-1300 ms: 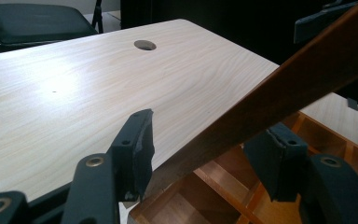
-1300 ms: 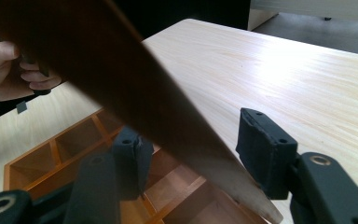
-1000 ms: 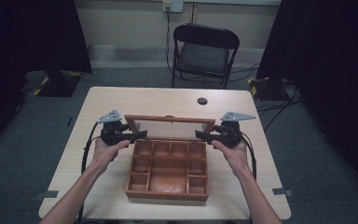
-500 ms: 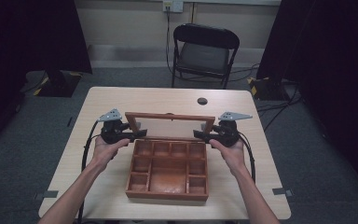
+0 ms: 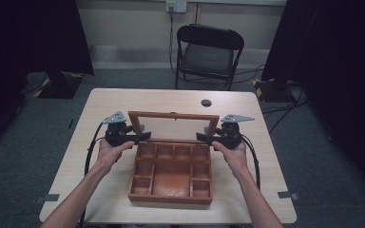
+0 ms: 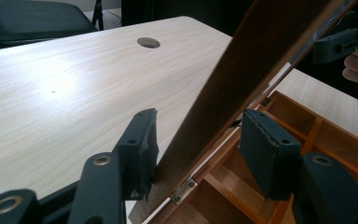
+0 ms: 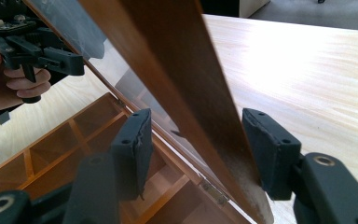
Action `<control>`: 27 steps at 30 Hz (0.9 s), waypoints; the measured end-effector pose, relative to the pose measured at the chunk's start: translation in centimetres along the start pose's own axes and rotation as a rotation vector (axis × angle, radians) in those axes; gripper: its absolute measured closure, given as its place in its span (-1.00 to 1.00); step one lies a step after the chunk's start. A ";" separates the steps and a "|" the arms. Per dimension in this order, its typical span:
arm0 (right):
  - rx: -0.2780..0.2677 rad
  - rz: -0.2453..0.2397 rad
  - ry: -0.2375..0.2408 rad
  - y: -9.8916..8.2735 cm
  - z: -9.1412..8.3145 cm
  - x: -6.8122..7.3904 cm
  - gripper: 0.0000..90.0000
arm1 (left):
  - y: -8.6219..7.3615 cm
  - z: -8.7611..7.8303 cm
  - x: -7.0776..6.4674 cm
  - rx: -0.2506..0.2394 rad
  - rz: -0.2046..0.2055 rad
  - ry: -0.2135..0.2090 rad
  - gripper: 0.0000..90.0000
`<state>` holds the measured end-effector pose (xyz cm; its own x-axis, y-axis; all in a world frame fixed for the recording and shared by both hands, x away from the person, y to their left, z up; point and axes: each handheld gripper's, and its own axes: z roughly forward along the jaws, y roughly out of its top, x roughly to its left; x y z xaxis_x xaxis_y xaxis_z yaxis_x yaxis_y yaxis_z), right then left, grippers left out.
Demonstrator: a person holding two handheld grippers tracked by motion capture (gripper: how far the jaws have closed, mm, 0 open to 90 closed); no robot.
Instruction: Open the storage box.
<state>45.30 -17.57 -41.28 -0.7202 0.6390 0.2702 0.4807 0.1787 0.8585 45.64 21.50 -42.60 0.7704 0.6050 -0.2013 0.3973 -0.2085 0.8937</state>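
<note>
A wooden box (image 5: 170,198) with several compartments lies open on the table, its glass-paned lid (image 5: 173,115) standing nearly upright at the far side. My left gripper (image 5: 142,137) is at the lid's left edge. In the left gripper view the lid frame (image 6: 242,74) runs between the jaws of the left gripper (image 6: 200,140); one pad (image 6: 142,149) touches the wood, the other stands clear. My right gripper (image 5: 203,137) is at the lid's right edge. Its jaws have just been opening, and the frame (image 7: 168,56) passes loosely between the jaws of the right gripper (image 7: 196,144).
The pale table (image 5: 123,104) has a dark cable hole (image 5: 206,102) behind the lid. A black folding chair (image 5: 208,52) stands beyond the far edge. Cables trail from both grippers along the forearms. A brass hinge (image 6: 182,191) joins lid and box.
The right gripper has edged slightly toward the lid. The lid, the box and the left gripper stand as before.
</note>
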 end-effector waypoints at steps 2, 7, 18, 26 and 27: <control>0.002 -0.004 -0.005 0.0 0.1 0.0 -0.02 | 0.0 0.1 0.1 0.003 -0.004 -0.003 0.04; 0.003 0.002 -0.006 -0.1 0.3 -0.2 -0.03 | -0.2 0.3 0.2 0.011 -0.002 0.002 0.04; 0.016 0.019 -0.017 -0.6 1.0 -0.6 -0.10 | -0.5 0.7 0.7 0.000 -0.019 0.004 0.05; 0.010 0.027 -0.020 -0.6 1.3 -0.8 -0.04 | -0.8 1.0 0.9 0.010 -0.038 0.005 0.06; 0.009 0.025 -0.021 -0.6 1.3 -0.8 -0.03 | -0.9 1.0 0.9 0.007 -0.038 0.008 0.06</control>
<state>46.28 -17.26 -42.54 -0.6974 0.6586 0.2827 0.5030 0.1688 0.8477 46.53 21.46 -43.99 0.7505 0.6187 -0.2321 0.4301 -0.1907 0.8824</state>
